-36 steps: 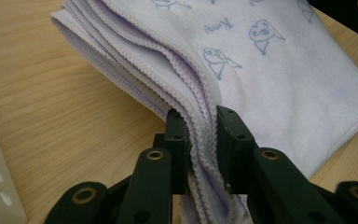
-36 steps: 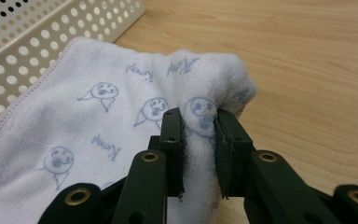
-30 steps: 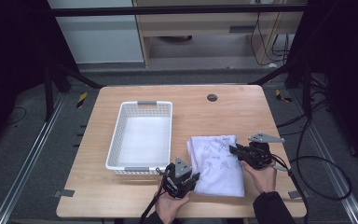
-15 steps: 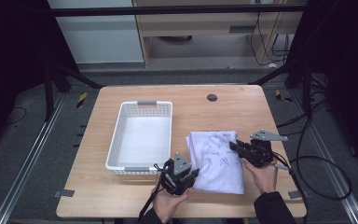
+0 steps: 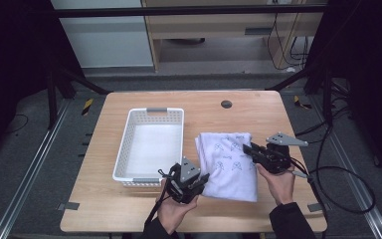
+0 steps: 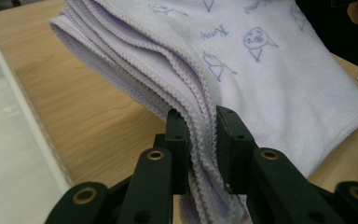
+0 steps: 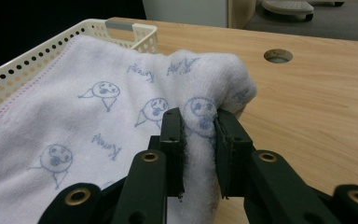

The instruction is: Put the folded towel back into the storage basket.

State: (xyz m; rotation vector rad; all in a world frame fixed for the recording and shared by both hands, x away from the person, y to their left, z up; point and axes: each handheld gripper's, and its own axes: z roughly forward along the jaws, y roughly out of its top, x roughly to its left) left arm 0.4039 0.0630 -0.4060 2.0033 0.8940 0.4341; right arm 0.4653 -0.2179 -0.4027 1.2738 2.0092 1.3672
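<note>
A folded pale lilac towel (image 5: 229, 164) printed with small blue faces lies on the wooden table (image 5: 238, 112), right of a white basket (image 5: 151, 142). My left gripper (image 5: 202, 180) is shut on the towel's (image 6: 261, 70) layered near-left edge, the stacked hems pinched between its jaws (image 6: 200, 140). My right gripper (image 5: 247, 148) is shut on a bunched fold at the towel's (image 7: 98, 116) right edge, cloth squeezed between both jaws (image 7: 199, 135). The towel sags slightly between the two grips.
The white perforated basket (image 7: 51, 51) stands empty to the left of the towel. A round cable hole (image 5: 226, 104) sits in the table's far middle. Cables (image 5: 348, 174) trail off the table's right side. Bare wood lies beyond the towel.
The towel and both grippers have shifted slightly left, toward the basket. Both grips have stayed shut on the cloth.
</note>
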